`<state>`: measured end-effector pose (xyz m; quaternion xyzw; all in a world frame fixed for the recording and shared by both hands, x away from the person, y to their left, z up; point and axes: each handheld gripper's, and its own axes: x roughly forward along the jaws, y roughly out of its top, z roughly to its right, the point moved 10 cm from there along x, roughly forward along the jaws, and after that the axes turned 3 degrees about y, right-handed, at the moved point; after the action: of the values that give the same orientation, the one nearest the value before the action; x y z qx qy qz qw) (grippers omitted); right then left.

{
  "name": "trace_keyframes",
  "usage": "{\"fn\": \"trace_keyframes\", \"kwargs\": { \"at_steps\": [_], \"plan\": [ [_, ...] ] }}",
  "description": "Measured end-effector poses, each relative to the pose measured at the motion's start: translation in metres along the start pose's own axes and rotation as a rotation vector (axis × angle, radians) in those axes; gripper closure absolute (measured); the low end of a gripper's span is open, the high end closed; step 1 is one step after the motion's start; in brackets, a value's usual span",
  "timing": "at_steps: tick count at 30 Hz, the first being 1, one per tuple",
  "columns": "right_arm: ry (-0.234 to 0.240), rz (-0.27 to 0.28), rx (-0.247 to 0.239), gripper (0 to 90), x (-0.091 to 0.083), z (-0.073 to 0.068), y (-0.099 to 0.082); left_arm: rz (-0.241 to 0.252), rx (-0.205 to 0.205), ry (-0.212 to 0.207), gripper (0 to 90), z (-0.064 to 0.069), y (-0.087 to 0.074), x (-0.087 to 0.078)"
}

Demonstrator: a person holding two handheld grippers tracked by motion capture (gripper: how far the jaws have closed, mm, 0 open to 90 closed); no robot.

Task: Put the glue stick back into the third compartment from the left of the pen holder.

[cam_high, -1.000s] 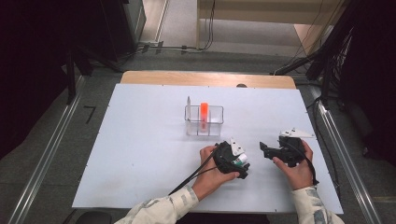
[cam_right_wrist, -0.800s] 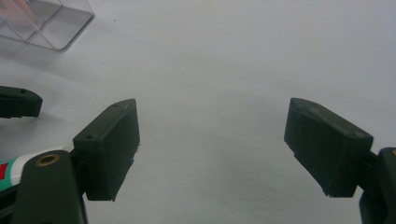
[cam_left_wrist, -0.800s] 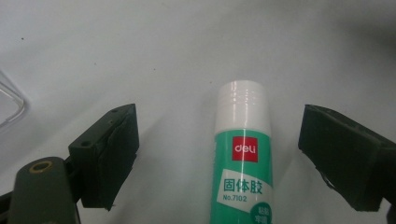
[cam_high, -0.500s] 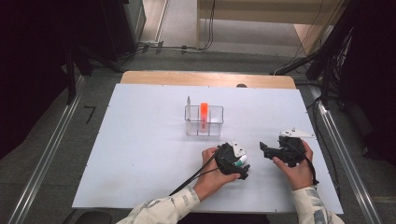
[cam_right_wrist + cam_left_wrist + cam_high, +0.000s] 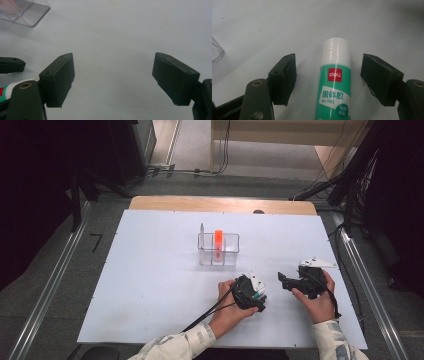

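- The left gripper straddles a glue stick lying on the white table; its jaws have just been closing, yet a gap shows between each pad and the tube.
- The stick's white cap points away from the gripper, with bare table beyond it.
- The right gripper stands wide open over bare table, nothing between its jaws.
- A clear rack stands ahead of both grippers, well apart.
- The table's near edge runs just behind both hands.
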<state>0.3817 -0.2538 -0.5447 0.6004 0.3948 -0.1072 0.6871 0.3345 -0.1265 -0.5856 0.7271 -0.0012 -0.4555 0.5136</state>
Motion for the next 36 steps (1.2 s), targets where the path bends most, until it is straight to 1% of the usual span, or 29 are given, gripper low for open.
{"fn": "trace_keyframes", "kwargs": {
  "at_steps": [11, 13, 14, 18, 19, 22, 26, 32, 36],
  "plan": [
    [0.001, -0.003, 0.001, 16.9, 0.0003, -0.0005, -0.0003, 0.027, -0.009, 0.003, 42.9, 0.0036, -0.0004, -0.0020],
    [0.000, -0.003, 0.000, 17.0, 0.0002, -0.0003, -0.0003, 0.035, -0.014, 0.003, 47.3, 0.0036, 0.0000, -0.0024],
    [0.000, -0.002, 0.000, 17.0, 0.0002, -0.0003, -0.0003, 0.035, -0.013, 0.002, 49.8, 0.0036, -0.0001, -0.0025],
    [0.001, -0.004, 0.002, 17.0, 0.0004, -0.0003, -0.0004, 0.034, -0.002, 0.000, 54.6, 0.0049, -0.0003, -0.0029],
    [0.001, -0.004, 0.003, 17.0, 0.0004, -0.0005, -0.0004, 0.031, 0.002, 0.000, 55.4, 0.0054, -0.0004, -0.0029],
    [-0.001, -0.004, -0.003, 17.0, 0.0007, -0.0006, -0.0003, 0.034, -0.010, -0.001, 57.4, 0.0050, 0.0003, -0.0023],
    [0.000, -0.003, -0.003, 17.0, 0.0008, -0.0013, 0.0000, 0.035, -0.008, 0.000, 61.2, 0.0049, 0.0005, -0.0022],
    [0.000, -0.003, -0.004, 17.0, 0.0009, -0.0009, -0.0001, 0.039, 0.009, 0.005, 65.5, 0.0063, 0.0005, -0.0022],
    [0.000, -0.003, -0.004, 17.0, 0.0008, -0.0011, -0.0001, 0.040, -0.004, -0.008, 65.7, 0.0061, 0.0007, -0.0021]
  ]
}}
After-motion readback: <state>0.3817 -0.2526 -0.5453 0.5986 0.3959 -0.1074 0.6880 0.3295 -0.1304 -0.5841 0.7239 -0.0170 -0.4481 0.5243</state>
